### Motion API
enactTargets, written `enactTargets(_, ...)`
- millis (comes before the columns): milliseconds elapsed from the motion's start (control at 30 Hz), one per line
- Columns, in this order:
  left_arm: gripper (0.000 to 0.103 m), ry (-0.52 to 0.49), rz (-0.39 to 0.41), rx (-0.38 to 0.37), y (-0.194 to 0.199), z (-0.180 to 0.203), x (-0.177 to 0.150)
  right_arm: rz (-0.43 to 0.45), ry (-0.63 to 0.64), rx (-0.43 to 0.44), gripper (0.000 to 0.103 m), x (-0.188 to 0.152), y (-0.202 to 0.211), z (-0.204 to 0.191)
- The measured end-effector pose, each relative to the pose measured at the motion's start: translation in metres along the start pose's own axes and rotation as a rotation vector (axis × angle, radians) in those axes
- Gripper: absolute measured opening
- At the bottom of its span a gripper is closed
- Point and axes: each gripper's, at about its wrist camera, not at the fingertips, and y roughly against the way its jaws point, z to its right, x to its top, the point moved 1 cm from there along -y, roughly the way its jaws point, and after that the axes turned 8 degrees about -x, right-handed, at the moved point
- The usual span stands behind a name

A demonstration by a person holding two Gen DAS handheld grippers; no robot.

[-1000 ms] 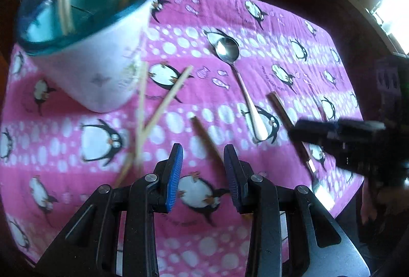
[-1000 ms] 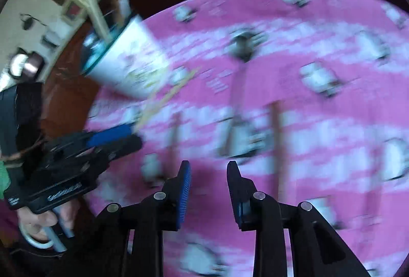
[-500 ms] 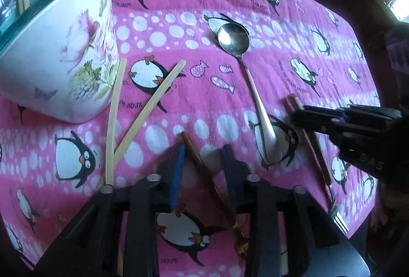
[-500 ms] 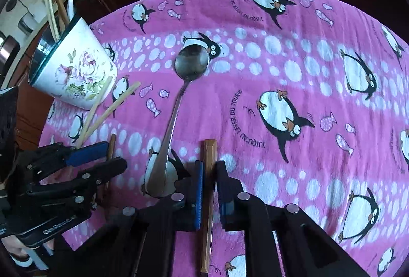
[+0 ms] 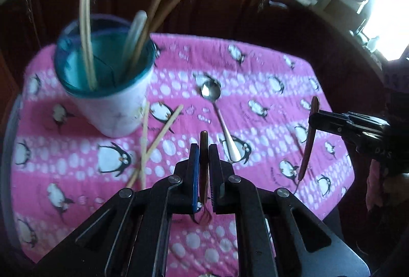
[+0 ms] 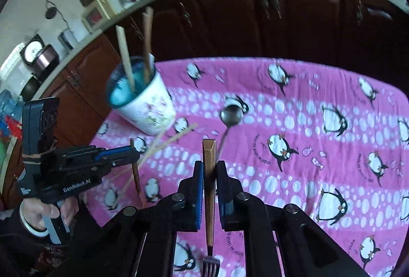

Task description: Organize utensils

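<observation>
My left gripper [image 5: 203,151] is shut on a brown-handled fork [image 5: 203,167], lifted above the pink penguin cloth, tines toward the camera. My right gripper [image 6: 209,167] is shut on a second wooden-handled fork [image 6: 209,187], also lifted; it shows in the left wrist view [image 5: 308,139] too. A white floral holder with a teal rim [image 5: 110,87] stands at the far left with several chopsticks in it. A metal spoon [image 5: 219,118] and two loose chopsticks [image 5: 153,141] lie on the cloth.
The pink penguin cloth [image 5: 268,123] covers the table. Dark wood cabinets [image 5: 217,0] stand behind it under a pale counter. The holder also shows in the right wrist view [image 6: 145,103], left of the spoon [image 6: 230,115].
Both grippers have closed on their forks and lifted them off the cloth. Both cameras have risen and pulled back from the table.
</observation>
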Motion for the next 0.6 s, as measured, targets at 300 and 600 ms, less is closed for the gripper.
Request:
enactTargets(300, 0.006, -0.004, 0.088, 0.024, 0.042, -0.003, 0.006, 0.072, 0.037, 0.024, 0.009, 0.012, 0.032, -0.023)
enactTargets(600, 0.006, -0.002, 0.205, 0.045, 0.106, -0.019, 0.033, 0.172, 0.071, 0.102, 0.009, 0.058, 0.055, -0.063)
